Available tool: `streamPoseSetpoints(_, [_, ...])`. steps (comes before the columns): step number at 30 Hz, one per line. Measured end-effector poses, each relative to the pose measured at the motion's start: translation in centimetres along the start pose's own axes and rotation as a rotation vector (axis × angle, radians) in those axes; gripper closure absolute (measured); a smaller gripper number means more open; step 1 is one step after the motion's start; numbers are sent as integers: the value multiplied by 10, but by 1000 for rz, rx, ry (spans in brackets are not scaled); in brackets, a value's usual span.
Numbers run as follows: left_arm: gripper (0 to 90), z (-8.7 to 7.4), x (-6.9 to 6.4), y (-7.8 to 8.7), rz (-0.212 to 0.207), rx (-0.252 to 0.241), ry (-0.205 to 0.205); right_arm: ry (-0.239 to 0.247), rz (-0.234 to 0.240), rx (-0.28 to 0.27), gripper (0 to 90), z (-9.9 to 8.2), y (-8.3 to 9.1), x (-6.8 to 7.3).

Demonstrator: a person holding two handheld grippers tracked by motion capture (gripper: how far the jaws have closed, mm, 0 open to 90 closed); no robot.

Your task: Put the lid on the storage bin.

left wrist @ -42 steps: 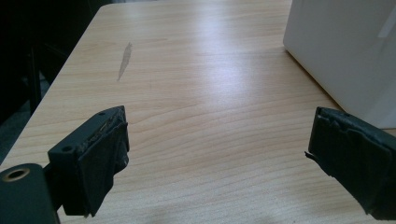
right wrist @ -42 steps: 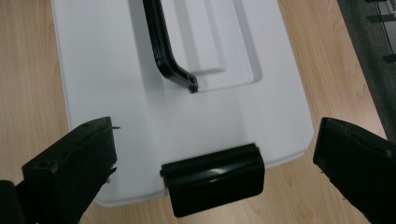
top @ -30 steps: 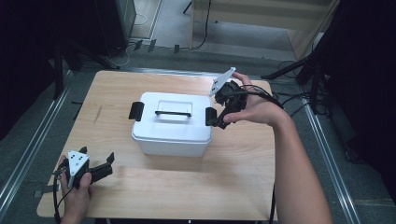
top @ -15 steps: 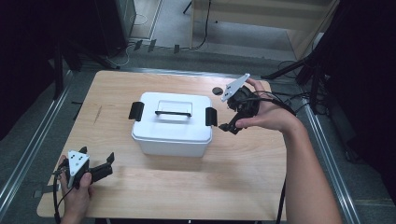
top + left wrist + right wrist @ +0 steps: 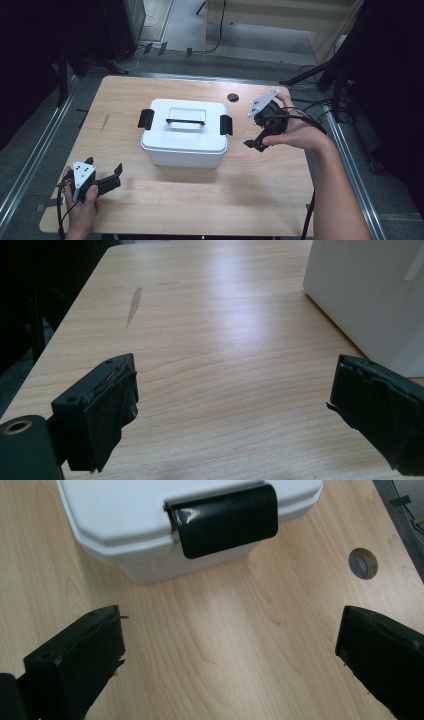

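Note:
A white lidded box [image 5: 184, 142] stands mid-table, with a black top handle [image 5: 185, 121] and black side latches [image 5: 145, 119] [image 5: 226, 124]. My right gripper [image 5: 254, 134] is held just right of the box, open, with nothing between its jaws. In the right gripper view the jaws [image 5: 230, 640] spread wide over bare wood, facing the box's right latch [image 5: 225, 520], which lies flat against the box [image 5: 130, 510]. My left gripper [image 5: 116, 177] rests at the near left corner, open and empty. In the left gripper view its jaws [image 5: 235, 385] point along the table, with the box wall [image 5: 365, 295] at the right.
A small round dark grommet [image 5: 232, 97] [image 5: 363, 563] sits in the wooden tabletop [image 5: 280, 190] behind the right gripper. A scuff mark [image 5: 133, 304] marks the wood on the left. Cables trail off the table's right edge near metal rails.
The right gripper has drawn away from the box's right latch, moving right and toward the near side. The left gripper has stayed put.

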State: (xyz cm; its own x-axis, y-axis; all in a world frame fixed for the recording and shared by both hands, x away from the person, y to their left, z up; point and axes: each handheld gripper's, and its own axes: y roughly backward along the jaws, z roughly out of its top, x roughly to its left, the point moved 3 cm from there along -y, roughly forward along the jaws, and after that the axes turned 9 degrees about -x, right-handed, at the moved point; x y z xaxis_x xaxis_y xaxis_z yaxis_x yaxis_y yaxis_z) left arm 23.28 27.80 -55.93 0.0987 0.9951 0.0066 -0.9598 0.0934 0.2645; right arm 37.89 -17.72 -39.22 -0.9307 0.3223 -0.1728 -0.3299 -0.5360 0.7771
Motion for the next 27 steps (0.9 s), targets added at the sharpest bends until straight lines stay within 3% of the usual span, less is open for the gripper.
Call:
streamPoseSetpoints(18, [58,0,-1,0,4,3,-4,-42,-32,-22,0,-42,3,14])
streamPoseSetpoints(27, [58,0,-1,0,5,3,-5,-89,-57,-45,0,-65,1,25])
